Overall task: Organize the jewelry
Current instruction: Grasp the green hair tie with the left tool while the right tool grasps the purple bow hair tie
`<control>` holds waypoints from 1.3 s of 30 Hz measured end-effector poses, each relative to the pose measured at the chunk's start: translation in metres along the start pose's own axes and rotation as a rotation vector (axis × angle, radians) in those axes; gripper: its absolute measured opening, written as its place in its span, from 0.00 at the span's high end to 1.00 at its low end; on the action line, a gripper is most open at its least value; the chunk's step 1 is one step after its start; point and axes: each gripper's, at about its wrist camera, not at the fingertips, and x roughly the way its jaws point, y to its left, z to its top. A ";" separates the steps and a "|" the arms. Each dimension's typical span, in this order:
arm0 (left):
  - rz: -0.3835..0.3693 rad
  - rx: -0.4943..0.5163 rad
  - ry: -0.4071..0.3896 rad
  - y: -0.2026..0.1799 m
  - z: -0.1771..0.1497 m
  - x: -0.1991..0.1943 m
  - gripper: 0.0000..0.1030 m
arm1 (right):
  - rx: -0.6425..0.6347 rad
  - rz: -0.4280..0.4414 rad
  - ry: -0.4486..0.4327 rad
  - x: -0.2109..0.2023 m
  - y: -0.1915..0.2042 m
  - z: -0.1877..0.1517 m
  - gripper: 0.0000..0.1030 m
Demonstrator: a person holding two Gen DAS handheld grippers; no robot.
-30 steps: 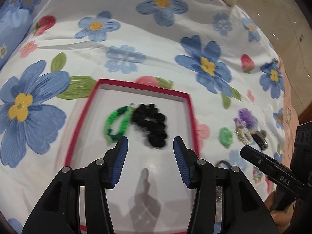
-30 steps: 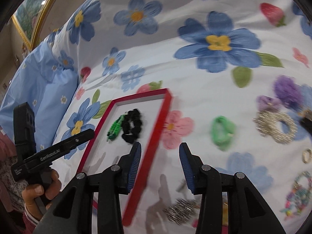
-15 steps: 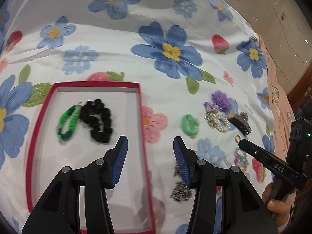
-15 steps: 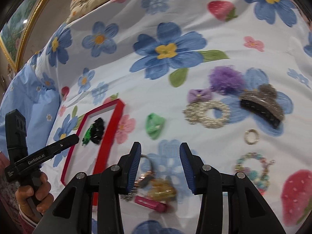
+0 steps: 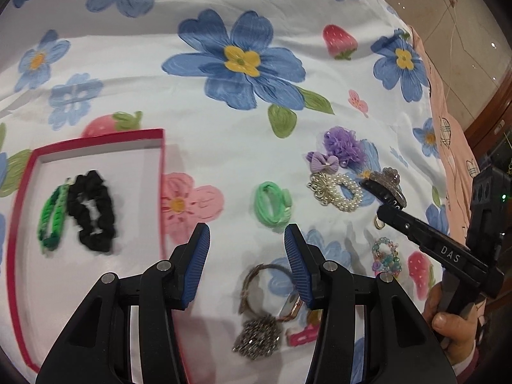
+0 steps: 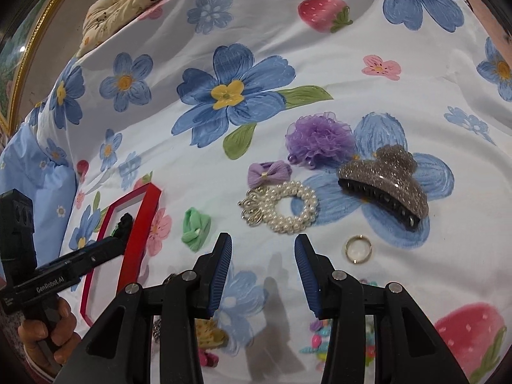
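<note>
The right claw [image 6: 263,264] is spread wide with nothing in it. The pearl band [image 6: 281,206] lies near, at twelve o'clock; the ring [image 6: 358,249] at three o'clock.
</note>
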 end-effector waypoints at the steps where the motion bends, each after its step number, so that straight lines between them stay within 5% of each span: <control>1: -0.003 -0.002 0.007 -0.002 0.002 0.005 0.54 | -0.003 0.002 -0.001 0.002 0.000 0.002 0.57; 14: 0.006 0.013 0.095 -0.017 0.019 0.072 0.54 | -0.074 0.027 0.034 0.066 0.011 0.048 0.58; 19: -0.037 0.028 0.106 -0.018 0.016 0.083 0.82 | -0.092 -0.003 0.071 0.093 0.009 0.053 0.61; 21: -0.043 0.037 0.094 -0.018 0.016 0.080 0.95 | -0.102 -0.026 0.072 0.096 0.008 0.053 0.90; 23: -0.045 0.038 0.085 -0.017 0.017 0.077 0.95 | -0.098 -0.026 0.067 0.095 0.005 0.052 1.00; 34: -0.071 0.000 0.018 0.002 0.014 0.035 0.96 | -0.141 0.009 -0.026 0.052 0.027 0.048 1.00; 37: -0.071 -0.014 0.005 0.008 0.009 0.022 0.96 | -0.119 -0.033 0.008 0.063 0.024 0.053 0.79; 38: -0.072 -0.014 0.002 0.010 0.007 0.019 0.96 | -0.105 -0.053 0.016 0.068 0.020 0.054 0.52; 39: -0.072 -0.015 -0.001 0.012 0.006 0.015 0.96 | -0.093 -0.053 0.019 0.073 0.016 0.054 0.37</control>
